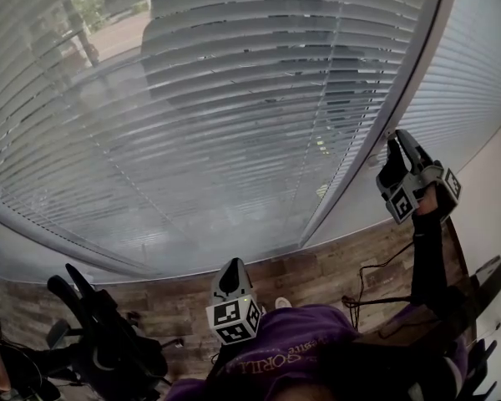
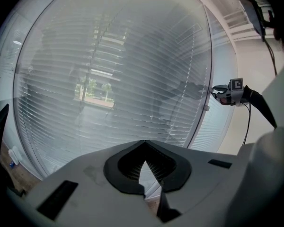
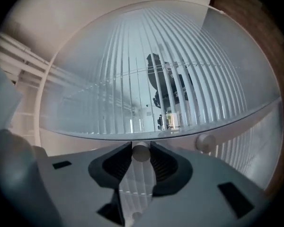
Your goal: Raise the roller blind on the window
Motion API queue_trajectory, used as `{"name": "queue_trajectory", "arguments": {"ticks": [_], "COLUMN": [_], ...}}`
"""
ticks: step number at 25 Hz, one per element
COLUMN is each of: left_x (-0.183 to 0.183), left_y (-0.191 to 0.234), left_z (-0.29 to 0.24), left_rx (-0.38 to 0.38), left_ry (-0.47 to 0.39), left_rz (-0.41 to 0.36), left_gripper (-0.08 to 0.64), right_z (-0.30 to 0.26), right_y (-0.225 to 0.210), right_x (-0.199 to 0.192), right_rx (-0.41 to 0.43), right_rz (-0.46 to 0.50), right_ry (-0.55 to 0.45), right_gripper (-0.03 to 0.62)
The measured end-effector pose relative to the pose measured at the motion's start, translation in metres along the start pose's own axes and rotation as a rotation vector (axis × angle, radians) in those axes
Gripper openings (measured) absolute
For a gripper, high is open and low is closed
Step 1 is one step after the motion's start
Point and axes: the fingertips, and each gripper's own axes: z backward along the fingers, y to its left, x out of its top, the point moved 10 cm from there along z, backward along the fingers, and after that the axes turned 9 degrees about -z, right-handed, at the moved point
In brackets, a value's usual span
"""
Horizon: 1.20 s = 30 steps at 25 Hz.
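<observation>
Purple lettered top (image 1: pixel 301 349), seemingly black sleeve (image 1: pixel 427 257); left gripper (image 1: pixel 234 267) carries a marker cube (image 1: pixel 234 318).

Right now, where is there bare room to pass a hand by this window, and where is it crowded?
Free: the span before the blind, left of the mullion and above the left tongs; also the floor strip between those tongs and the cable. Crowded: at the mullion, where the right tongs clamp the wand, and around the chair.

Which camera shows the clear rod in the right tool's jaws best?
Right gripper view: the rod sits gripped between the jaws. The head and left gripper views show only the right gripper at the window frame, rod too small.
</observation>
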Motion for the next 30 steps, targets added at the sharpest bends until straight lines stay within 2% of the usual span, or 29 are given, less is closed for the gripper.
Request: {"name": "queue_trajectory", "arguments": {"ticks": [2, 4, 6, 8, 9, 11, 14, 16, 17, 18, 22, 25, 28, 30], "left_x": [0.0, 0.0, 0.002, 0.002, 0.002, 0.001, 0.002, 0.001, 0.001, -0.001, -0.008, -0.008, -0.004, -0.001], "left_y": [0.0, 0.001, 0.001, 0.001, 0.001, 0.0, -0.001, -0.001, -0.001, -0.001, 0.0, 0.0, 0.002, 0.001], "left_z": [-0.001, -0.001, 0.0, -0.001, -0.001, -0.001, -0.001, -0.002, -0.002, -0.003, -0.005, -0.004, -0.002, -0.001], "left_rx": [0.004, 0.006, 0.002, -0.003, -0.005, -0.009, -0.008, -0.007, -0.007, -0.007, 0.0, 0.003, 0.003, 0.002], "left_ry": [0.0, 0.001, 0.001, 0.0, 0.0, 0.001, 0.005, 0.006, 0.006, 0.006, 0.011, 0.009, 0.005, 0.004], "left_rz": [0.001, 0.002, 0.002, 0.002, 0.001, 0.002, 0.001, -0.001, -0.002, -0.003, -0.002, -0.002, 0.0, 0.002], "left_gripper": [0.001, 0.002, 0.002, 0.002, 0.001, 0.002, 0.002, 0.002, 0.001, 0.002, 0.001, 0.001, 0.001, 0.002], "right_z": [-0.001, -0.001, 0.0, -0.001, -0.002, -0.004, -0.003, -0.004, -0.005, -0.006, -0.013, -0.014, -0.015, -0.016], "right_y": [0.0, 0.006, 0.014, 0.023, 0.028, 0.037, 0.041, 0.04, 0.04, 0.039, 0.032, 0.027, 0.029, 0.035], "right_x": [0.001, 0.0, -0.001, -0.006, -0.01, -0.019, -0.034, -0.045, -0.049, -0.052, -0.059, -0.06, -0.064, -0.066], "right_rx": [0.001, -0.012, -0.038, -0.066, -0.075, -0.112, -0.247, -0.297, -0.309, -0.318, -0.374, -0.411, -0.423, -0.424], "right_rz": [0.025, 0.114, 0.252, 0.457, 0.591, 0.925, 1.561, 1.942, 2.071, 2.162, 2.415, 2.545, 2.562, 2.486], "right_ry": [0.001, 0.023, 0.072, 0.15, 0.194, 0.267, 0.294, 0.248, 0.221, 0.205, 0.243, 0.274, 0.281, 0.266], "right_gripper": [0.121, 0.121, 0.121, 0.123, 0.126, 0.147, 0.164, 0.164, 0.164, 0.164, 0.163, 0.161, 0.126, 0.124]}}
